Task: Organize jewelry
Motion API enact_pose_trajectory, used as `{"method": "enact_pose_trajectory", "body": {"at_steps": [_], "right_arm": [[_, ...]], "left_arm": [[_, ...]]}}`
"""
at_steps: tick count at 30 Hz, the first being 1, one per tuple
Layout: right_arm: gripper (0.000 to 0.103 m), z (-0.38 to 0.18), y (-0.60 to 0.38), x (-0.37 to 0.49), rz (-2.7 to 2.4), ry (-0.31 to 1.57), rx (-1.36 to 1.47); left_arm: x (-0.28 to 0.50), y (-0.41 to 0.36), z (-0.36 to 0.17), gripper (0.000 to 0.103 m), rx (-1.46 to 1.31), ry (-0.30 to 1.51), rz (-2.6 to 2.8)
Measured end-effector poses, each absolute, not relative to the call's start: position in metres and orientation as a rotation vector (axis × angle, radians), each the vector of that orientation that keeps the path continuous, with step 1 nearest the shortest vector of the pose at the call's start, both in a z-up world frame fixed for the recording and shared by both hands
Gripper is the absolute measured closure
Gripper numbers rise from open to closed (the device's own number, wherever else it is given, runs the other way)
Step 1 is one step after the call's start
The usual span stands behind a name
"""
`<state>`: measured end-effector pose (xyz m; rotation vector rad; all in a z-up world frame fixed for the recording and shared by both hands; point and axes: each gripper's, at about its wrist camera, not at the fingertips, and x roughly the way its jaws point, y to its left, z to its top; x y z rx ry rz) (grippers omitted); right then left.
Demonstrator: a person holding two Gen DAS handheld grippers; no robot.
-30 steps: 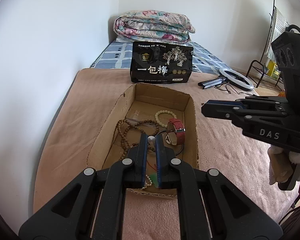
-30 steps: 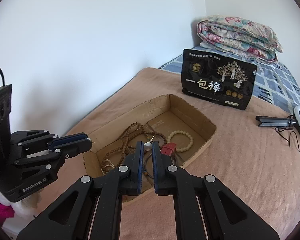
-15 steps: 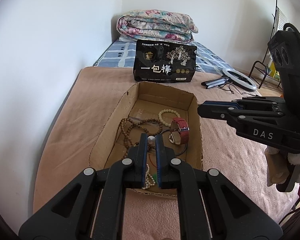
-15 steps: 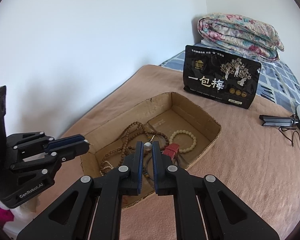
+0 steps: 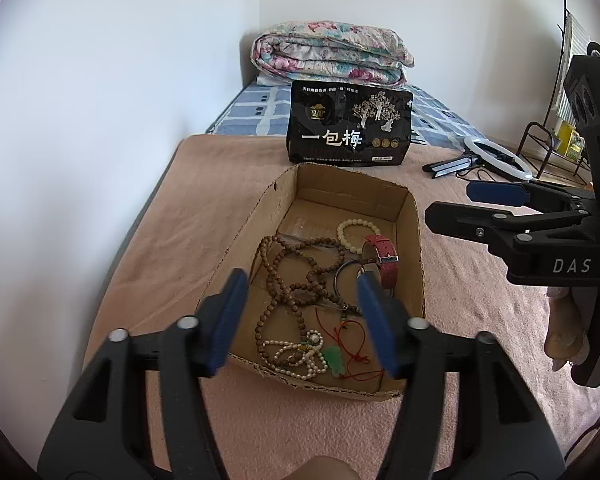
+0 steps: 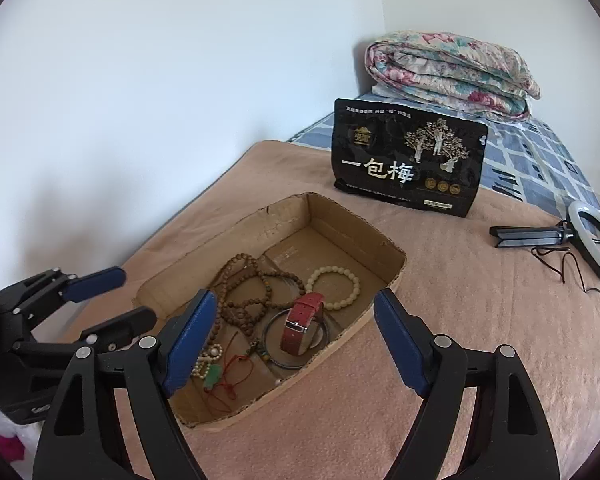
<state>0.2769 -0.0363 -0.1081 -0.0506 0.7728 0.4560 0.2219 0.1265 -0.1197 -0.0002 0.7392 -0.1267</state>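
All of the jewelry is contained in one shallow cardboard box (image 6: 384, 264) that rests on a tan blanket (image 6: 480, 320). No piece is seen outside the box, and nothing is held, so the sorting is judged not yet begun: every item remains to be separated and placed.

The contents lie as follows. A long strand of brown wooden beads (image 5: 296, 276) is coiled and looped over itself across the middle of the floor. A cream bead bracelet (image 6: 334, 286) lies flat toward the far end. A red-strapped watch (image 6: 302, 322) stands on edge, partly inside a dark bangle (image 6: 274, 354). A small pearl strand (image 5: 296, 354) and a green pendant on red cord (image 5: 334, 360) are bunched at the near end and are touching one another.

The long axis of the box runs away from both cameras, toward a black printed pouch (image 5: 350, 124) that stands upright beyond the far wall. The watch strap is set roughly along that axis, tilted slightly toward the right wall in the left wrist view.

The left gripper (image 5: 298, 316) hovers above the near end of the box with its jaws spread wide and nothing between them. The right gripper (image 6: 294, 340) is likewise spread wide and empty, over the near right wall.

A ring light on a folded stand (image 6: 592, 236) lies on the blanket, well apart from the box.
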Motion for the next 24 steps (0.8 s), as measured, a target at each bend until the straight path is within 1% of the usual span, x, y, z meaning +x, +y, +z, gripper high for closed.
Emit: {"method": "enact_pose_trajectory", "body": {"at_steps": [2,12,24], "right_arm": [[0.022,-0.109,-0.037,0.277,0.450,0.779,-0.054],[0.022,-0.099,-0.050,0.264,0.428,0.761,-0.065],[0.022,-0.067,-0.077,0.228,0.413,0.687,-0.053]], "left_arm": [[0.221,0.125,-0.119,0.038,0.001,0.737,-0.125],[0.212,0.118,-0.109,0.037,0.012,0.727,-0.125],[0.173,0.099,-0.072,0.036,0.035,0.661,-0.113]]}}
